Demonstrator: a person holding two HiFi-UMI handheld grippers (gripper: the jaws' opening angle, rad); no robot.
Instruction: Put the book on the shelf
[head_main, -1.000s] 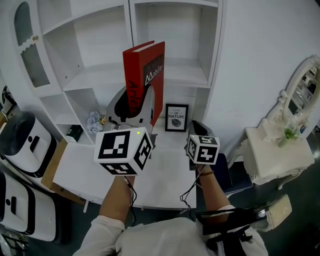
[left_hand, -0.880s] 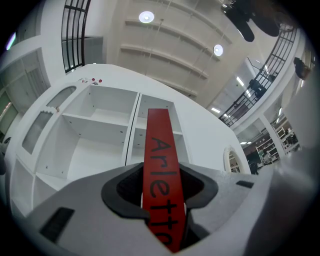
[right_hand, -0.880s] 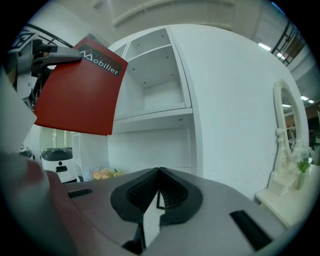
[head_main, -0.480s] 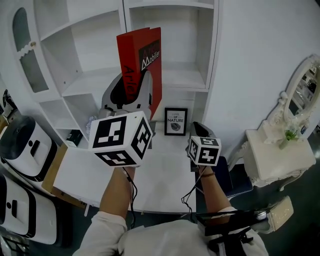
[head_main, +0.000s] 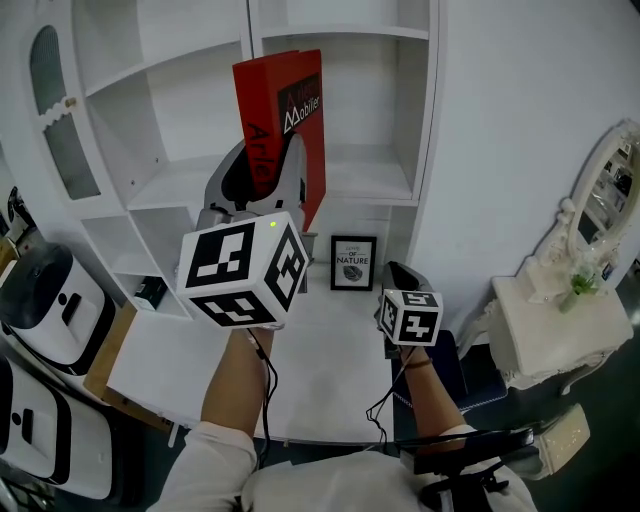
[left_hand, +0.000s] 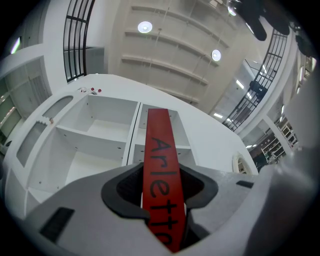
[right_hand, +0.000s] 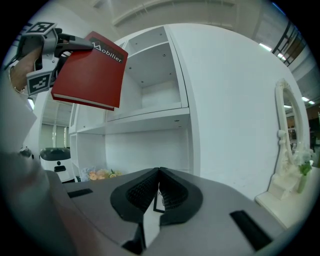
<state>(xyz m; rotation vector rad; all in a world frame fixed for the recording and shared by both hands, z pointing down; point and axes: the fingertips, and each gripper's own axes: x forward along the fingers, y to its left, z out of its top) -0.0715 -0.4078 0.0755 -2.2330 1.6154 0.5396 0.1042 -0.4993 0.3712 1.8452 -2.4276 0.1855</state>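
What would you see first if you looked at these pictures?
The big red book pops out first, gripped by the left tool and held up in front of the white shelf. Next comes the black-and-white patterned cube on that tool, near the middle of the head view. A small framed picture stands at the back of the white desk, under the shelf.

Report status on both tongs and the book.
Left tongs shut on book, spine between jaws. Right tongs shut, empty, low. Load held up before shelf, not yet on it. Nothing blocking.
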